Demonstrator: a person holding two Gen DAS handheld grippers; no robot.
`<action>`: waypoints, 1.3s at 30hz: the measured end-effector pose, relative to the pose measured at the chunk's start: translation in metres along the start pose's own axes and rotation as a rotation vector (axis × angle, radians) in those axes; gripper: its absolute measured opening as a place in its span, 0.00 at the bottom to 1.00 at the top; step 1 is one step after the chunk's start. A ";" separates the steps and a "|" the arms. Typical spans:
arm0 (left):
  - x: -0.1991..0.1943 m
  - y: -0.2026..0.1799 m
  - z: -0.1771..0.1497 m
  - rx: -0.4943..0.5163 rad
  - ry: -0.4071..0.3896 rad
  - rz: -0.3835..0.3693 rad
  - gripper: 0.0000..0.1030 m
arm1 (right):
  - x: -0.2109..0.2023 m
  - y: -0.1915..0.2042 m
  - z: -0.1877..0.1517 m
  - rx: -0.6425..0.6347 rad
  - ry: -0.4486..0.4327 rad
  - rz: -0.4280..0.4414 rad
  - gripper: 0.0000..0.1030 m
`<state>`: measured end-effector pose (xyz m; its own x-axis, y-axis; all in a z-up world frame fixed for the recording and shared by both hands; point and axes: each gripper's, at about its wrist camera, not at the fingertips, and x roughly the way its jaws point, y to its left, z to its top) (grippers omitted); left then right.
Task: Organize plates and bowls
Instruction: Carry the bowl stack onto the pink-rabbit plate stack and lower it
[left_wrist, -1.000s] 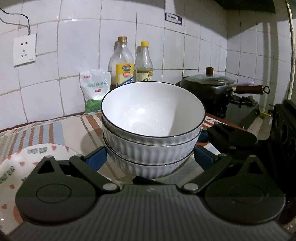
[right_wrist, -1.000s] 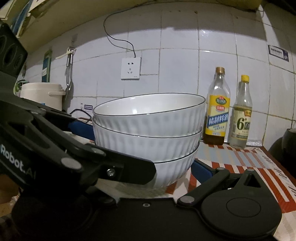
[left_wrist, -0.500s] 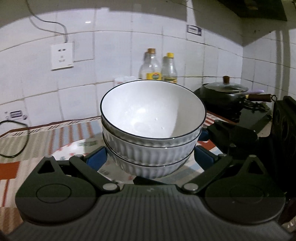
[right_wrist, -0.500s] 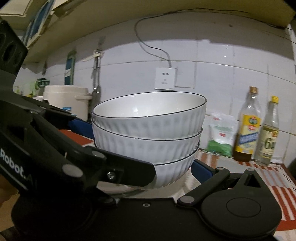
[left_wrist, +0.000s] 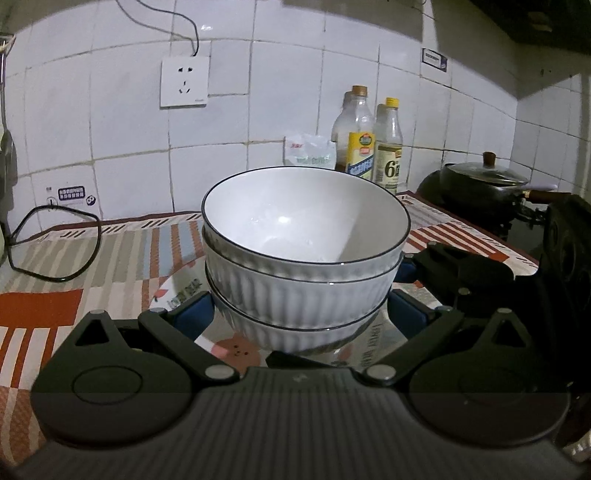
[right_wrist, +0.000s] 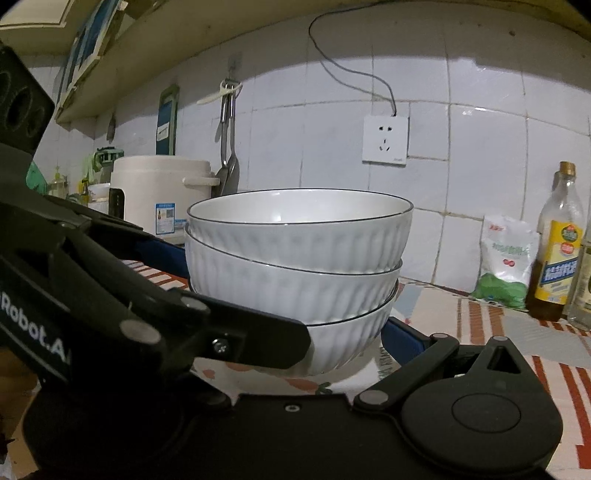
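Here the counter is covered by a striped cloth (left_wrist: 122, 254) in red, grey and cream, backed by a white tiled wall (left_wrist: 110, 147) with a socket (left_wrist: 184, 82) from which a cord runs upward. Two bottles (left_wrist: 373, 147) and a small bag (left_wrist: 308, 153) stand at the wall, a lidded black pan (left_wrist: 476, 184) sits at the right, and a black cable (left_wrist: 55, 240) loops at the left. In the right wrist view a white rice cooker (right_wrist: 159, 192) stands at the left, with utensils (right_wrist: 229, 147) hanging above it.

A stack of three white ribbed bowls (left_wrist: 303, 266) with dark rims sits upright, mouths facing up, its axis vertical with the top bowl tipped slightly. It is just above a patterned plate (left_wrist: 177, 299) on the cloth; whether it touches the plate cannot be told.

The left gripper (left_wrist: 301, 310) clasps the lowest bowl from both sides with its blue pads. The right gripper (right_wrist: 284, 295) is likewise closed around the same stack.
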<state>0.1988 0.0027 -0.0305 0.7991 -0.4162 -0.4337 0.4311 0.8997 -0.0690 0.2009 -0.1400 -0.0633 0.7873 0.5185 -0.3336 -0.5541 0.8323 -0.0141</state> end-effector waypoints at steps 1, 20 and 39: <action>0.002 0.003 -0.001 -0.004 0.000 -0.001 0.98 | 0.003 0.000 0.000 -0.001 0.004 0.001 1.00; 0.041 0.035 -0.004 -0.025 0.022 -0.031 0.97 | 0.043 -0.011 -0.002 -0.042 0.054 -0.012 1.00; 0.037 0.029 -0.002 -0.053 0.019 0.015 0.98 | 0.019 -0.007 -0.009 -0.066 0.059 -0.086 0.99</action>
<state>0.2403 0.0137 -0.0507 0.7970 -0.4002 -0.4524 0.3958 0.9118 -0.1093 0.2170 -0.1375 -0.0782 0.8165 0.4319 -0.3833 -0.5034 0.8575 -0.1061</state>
